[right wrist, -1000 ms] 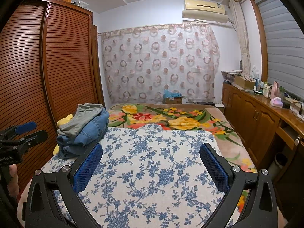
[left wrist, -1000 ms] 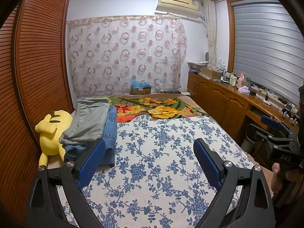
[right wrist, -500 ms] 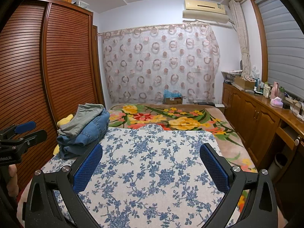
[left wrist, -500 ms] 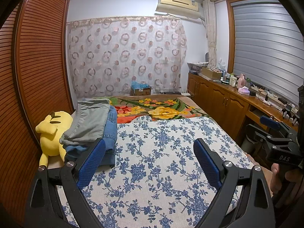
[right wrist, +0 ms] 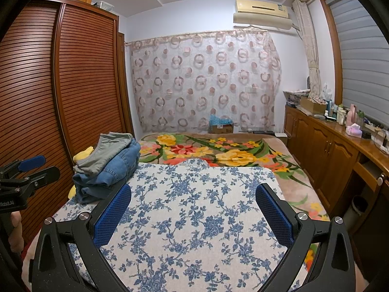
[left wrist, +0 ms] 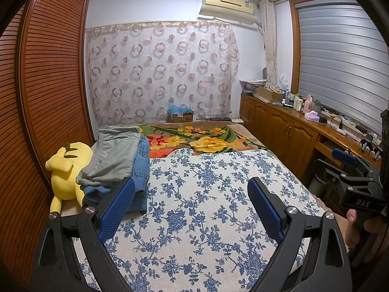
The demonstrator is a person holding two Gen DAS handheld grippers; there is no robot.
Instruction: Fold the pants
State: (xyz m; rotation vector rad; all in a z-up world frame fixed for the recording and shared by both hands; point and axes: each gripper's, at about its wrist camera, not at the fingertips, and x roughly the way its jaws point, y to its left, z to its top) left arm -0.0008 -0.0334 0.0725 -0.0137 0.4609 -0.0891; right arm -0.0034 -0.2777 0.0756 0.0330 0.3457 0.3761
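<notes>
A stack of folded pants lies at the left side of the bed: grey pants (left wrist: 114, 155) (right wrist: 107, 150) on top of blue jeans (left wrist: 142, 163) (right wrist: 116, 170). My left gripper (left wrist: 190, 194) hovers open above the blue-flowered cover (left wrist: 194, 206), its left finger close beside the stack. My right gripper (right wrist: 194, 197) is open too, over the same cover (right wrist: 194, 219), with nothing between its fingers. Each gripper shows at the edge of the other's view, the right gripper (left wrist: 340, 160) and the left gripper (right wrist: 26, 168), each held by a hand.
A yellow plush toy (left wrist: 65, 170) lies between the stack and the slatted wardrobe (left wrist: 48, 97). A flowered blanket (left wrist: 206, 141) covers the far end of the bed. Wooden cabinets (left wrist: 291, 131) with bottles run along the right wall. A cardboard box (left wrist: 181, 115) stands by the curtain.
</notes>
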